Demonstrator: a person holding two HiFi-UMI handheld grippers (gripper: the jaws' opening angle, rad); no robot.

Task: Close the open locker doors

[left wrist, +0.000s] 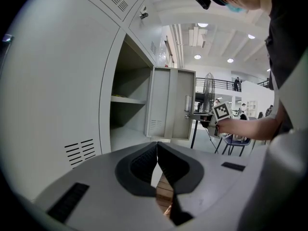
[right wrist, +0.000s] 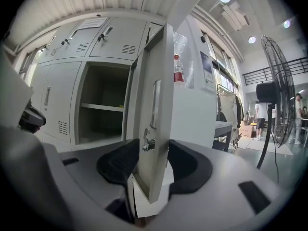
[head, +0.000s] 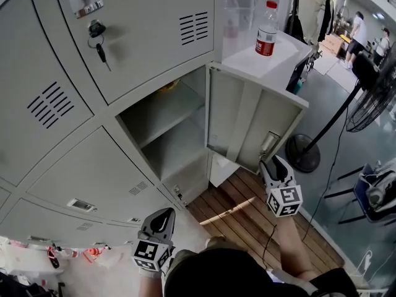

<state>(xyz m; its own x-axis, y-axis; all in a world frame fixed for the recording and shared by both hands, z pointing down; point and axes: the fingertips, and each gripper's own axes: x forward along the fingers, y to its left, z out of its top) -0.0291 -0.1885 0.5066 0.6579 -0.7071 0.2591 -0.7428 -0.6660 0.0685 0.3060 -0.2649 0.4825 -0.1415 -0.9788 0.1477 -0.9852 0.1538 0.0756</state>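
A wall of grey lockers fills the left of the head view. One lower locker (head: pixel 167 135) stands open, with an inner shelf, and its door (head: pixel 247 119) is swung out to the right. My right gripper (head: pixel 267 161) is at the door's free edge by the latch. In the right gripper view the door edge (right wrist: pixel 154 105) sits between the two pads, and the right gripper (right wrist: pixel 151 148) is shut on it. My left gripper (head: pixel 166 214) hangs low in front of the closed lower lockers. It (left wrist: pixel 157 150) is shut and holds nothing. The left gripper view shows the same open door (left wrist: pixel 171 105).
A water bottle (head: pixel 266 30) stands on a white cabinet (head: pixel 284 54) behind the open door. A standing fan (head: pixel 371 98) with its round base (head: pixel 303 153) is to the right, near a chair (head: pixel 371 190). Keys (head: pixel 99 45) hang in an upper locker door. Wooden slats (head: pixel 241 209) cover the floor below.
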